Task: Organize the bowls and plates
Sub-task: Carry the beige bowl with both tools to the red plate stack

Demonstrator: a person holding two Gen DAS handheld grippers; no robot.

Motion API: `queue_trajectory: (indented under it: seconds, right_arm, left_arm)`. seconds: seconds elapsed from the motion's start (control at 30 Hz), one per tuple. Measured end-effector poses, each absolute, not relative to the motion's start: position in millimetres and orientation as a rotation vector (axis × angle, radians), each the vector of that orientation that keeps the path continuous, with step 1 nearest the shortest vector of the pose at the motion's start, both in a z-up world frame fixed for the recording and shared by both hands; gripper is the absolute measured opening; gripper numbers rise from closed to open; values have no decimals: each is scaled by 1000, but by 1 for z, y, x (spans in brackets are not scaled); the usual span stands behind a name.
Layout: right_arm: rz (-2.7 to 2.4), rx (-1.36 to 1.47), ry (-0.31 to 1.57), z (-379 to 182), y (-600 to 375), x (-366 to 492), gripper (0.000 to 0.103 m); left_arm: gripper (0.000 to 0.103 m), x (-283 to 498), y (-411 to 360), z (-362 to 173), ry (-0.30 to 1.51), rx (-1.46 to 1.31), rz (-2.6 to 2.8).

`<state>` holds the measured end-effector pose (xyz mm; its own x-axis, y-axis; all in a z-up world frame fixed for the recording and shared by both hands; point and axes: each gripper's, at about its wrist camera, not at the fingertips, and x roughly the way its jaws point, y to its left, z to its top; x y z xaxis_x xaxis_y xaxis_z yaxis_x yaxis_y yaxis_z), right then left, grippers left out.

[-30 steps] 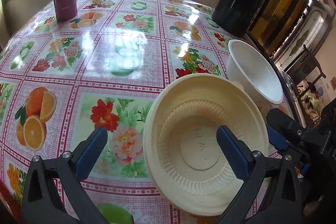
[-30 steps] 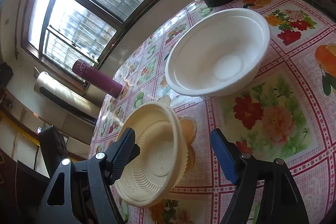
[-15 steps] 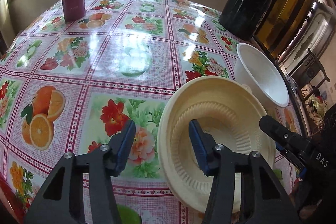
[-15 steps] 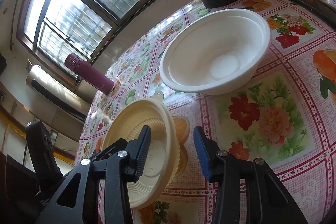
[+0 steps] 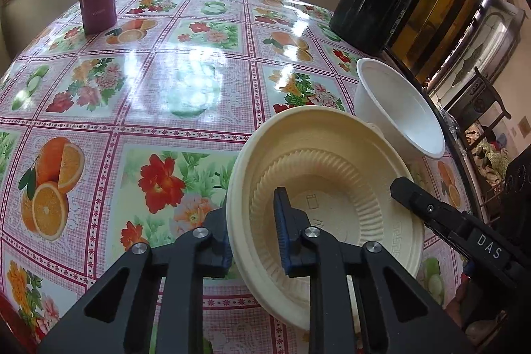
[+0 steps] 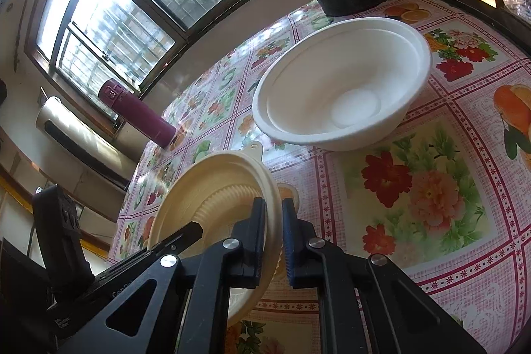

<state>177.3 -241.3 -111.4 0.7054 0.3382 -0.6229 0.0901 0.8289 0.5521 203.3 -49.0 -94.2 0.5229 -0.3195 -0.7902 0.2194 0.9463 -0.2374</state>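
Left wrist view: your left gripper (image 5: 254,229) has just closed onto the near-left rim of the cream plate (image 5: 332,161), and your right gripper (image 6: 273,238) has pinched its opposite rim. Both clamped, the plate near the table's (image 5: 186,82) right edge looks ready for lifting toward the white bowl (image 5: 398,108) beside it.

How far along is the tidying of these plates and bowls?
Early on. Nothing looks stacked yet: the white bowl sits alone on the flowered tablecloth. In hand: the left tool and the right tool have just been closing and now each pinch a rim of the cream ribbed plate, which is tilted. Left: setting plate and bowl together, probably.
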Motion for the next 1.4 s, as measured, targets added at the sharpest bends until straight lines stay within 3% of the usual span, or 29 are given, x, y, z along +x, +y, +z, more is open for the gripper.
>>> queue_trajectory:
  seconds: [0.87,1.4]
  right_arm:
    - [147,611,796,-115,-241,180,10]
    - [172,644,771,-94,-229,127,10]
  left_arm:
    - [19,200,-56,-92,923,-4,-263]
    - [19,147,-38,-69,882,13,-266]
